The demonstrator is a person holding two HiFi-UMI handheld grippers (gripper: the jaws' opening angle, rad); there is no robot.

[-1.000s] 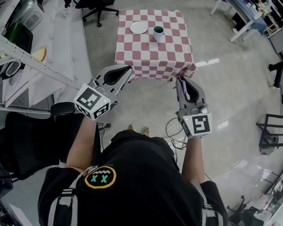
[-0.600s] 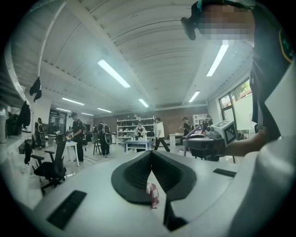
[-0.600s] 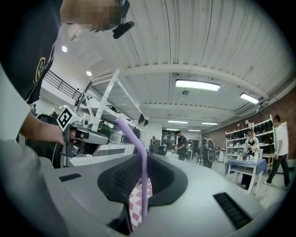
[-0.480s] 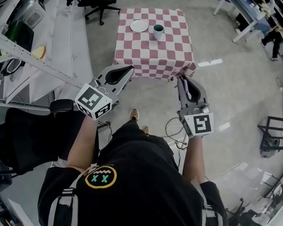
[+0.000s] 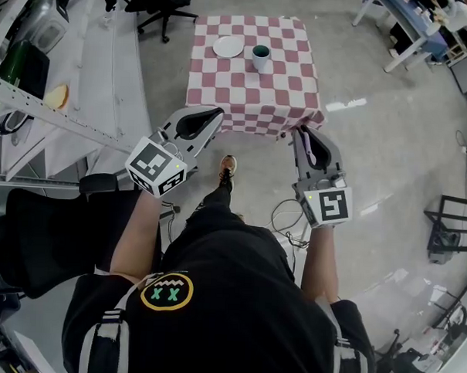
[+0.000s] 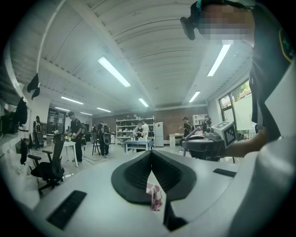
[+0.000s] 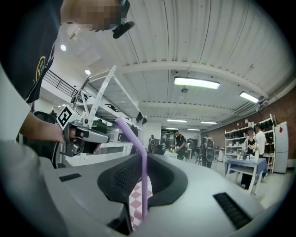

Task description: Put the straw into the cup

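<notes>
The table, one only and covered with a red and white checked cloth, stands in front of the person, and both grippers are short of its near edge. There are two grippers. The left gripper has its jaws closed tip against tip with nothing between them; through the small gap behind the tips only the cloth shows. The right gripper has its jaws narrow and pressed on the straw. On the far half of the table lies one white plate, and just beside it, on its right, stands the one cup, upright, mouth open to the top, apart from the plate. The one straw is purple. In the right gripper view it stands upright across the jaws, its long axis top to bottom, and its bent upper end leans to the left. What matters for the coming move is this: the cup lies straight ahead of the jaws and well apart from them, a little to the left of the right gripper's line, about midway between the two grippers. Neither is clearly nearer, but only the right one carries the straw. I judge that it must travel forward over the table and bring the lower end of the straw above the mouth of the cup.
</notes>
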